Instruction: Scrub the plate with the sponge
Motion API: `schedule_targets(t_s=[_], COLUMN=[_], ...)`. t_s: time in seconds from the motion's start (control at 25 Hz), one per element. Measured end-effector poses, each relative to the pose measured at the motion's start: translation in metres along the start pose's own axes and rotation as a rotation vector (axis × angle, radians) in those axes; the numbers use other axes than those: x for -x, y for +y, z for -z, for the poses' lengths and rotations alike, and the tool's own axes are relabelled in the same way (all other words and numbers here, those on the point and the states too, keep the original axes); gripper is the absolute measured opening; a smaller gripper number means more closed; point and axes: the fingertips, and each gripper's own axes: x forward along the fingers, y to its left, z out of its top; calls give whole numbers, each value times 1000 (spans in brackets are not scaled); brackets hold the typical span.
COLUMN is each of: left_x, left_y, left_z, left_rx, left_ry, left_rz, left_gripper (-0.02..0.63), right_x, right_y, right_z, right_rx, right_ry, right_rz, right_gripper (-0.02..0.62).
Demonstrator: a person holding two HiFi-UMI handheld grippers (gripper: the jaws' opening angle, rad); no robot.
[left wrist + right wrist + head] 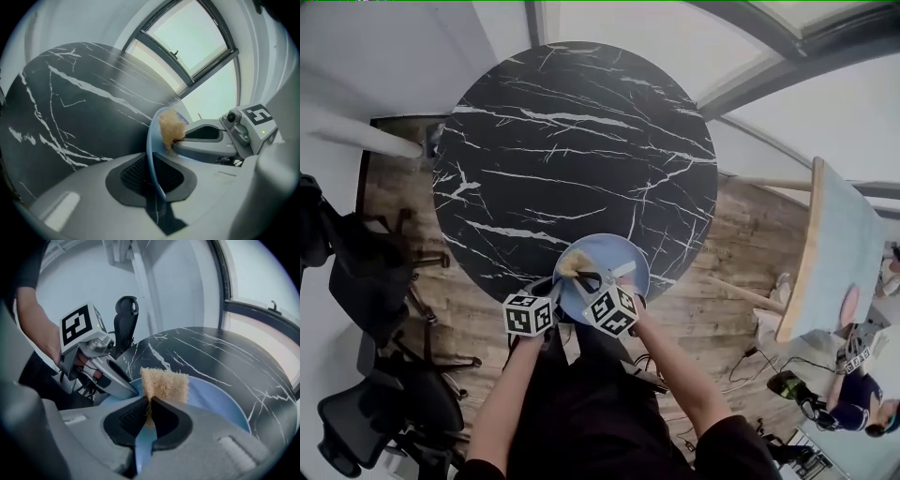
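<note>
The left gripper (pixel 156 176) has its jaws clamped on the rim of the round pale-blue plate (pixel 220 404) at the black marble table (pixel 581 141) edge, while the right gripper (pixel 149 417) jaws pinch the tan fibrous sponge (pixel 165 384), which juts ahead over the plate's face.

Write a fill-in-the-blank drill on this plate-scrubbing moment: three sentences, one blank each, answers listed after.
1. The left gripper is clamped on the rim of the ____ plate.
2. The right gripper is shut on a tan, fibrous ____.
3. The round table is black with ____ veins.

Missing words: blue; sponge; white
</note>
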Motion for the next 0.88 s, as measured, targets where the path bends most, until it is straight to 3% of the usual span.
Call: schedule_targets(t_s=[0.52,0.88], left_x=[-2,-3], left_y=[2,1], left_z=[-1,-1], left_rx=[-2,-9], left_ry=[15,27], left_rz=[16,14], left_gripper=[25,21], right_x=[-20,-23], right_y=[1,-2], right_z=[2,-1], right_rx=[53,78], right_ry=[85,108], right_rz=[-62,-46], right_gripper=[21,21])
